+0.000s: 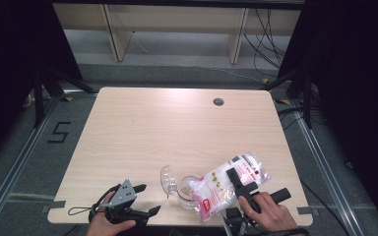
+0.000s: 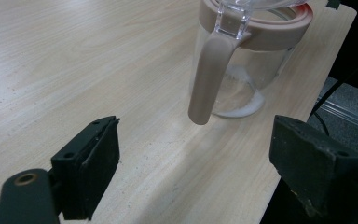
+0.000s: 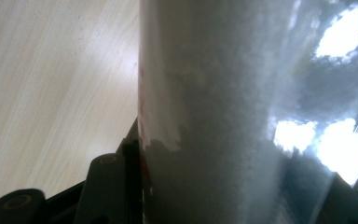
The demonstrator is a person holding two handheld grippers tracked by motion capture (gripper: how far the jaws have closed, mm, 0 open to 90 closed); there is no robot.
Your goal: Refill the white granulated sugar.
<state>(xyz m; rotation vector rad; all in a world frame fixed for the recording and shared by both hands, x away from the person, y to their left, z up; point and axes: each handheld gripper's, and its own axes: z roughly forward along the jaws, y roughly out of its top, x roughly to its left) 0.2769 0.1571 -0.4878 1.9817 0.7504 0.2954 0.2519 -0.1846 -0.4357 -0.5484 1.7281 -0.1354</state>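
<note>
A pale wooden table (image 1: 177, 128) takes up most of the high view, bare except for a cluster at its near edge. The biggest item there is a clear plastic bag of white granules (image 1: 229, 184) with red print, lying tilted with its lower end over the mouth of a clear glass jug (image 1: 187, 194). The right gripper (image 1: 241, 184) clamps this bag across its middle, jaws pressed against both sides; in the right gripper view the bag (image 3: 223, 116) stands between the black jaws and the white grains fill the plastic.

The jug sits near the table's front edge, between the two hands. In the left gripper view the jug (image 2: 242, 60) shows a pinkish-beige rim and a matching handle (image 2: 209, 79) hanging down its near side, with a thin layer of what looks like white powder at the bottom, though glare makes that hard to confirm. Its transparent lid (image 1: 168, 178) is swung open to the left.

The left gripper (image 1: 128, 199) rests at the near left edge of the table, jaws spread wide and holding nothing, pointed toward the jug and well short of it.
</note>
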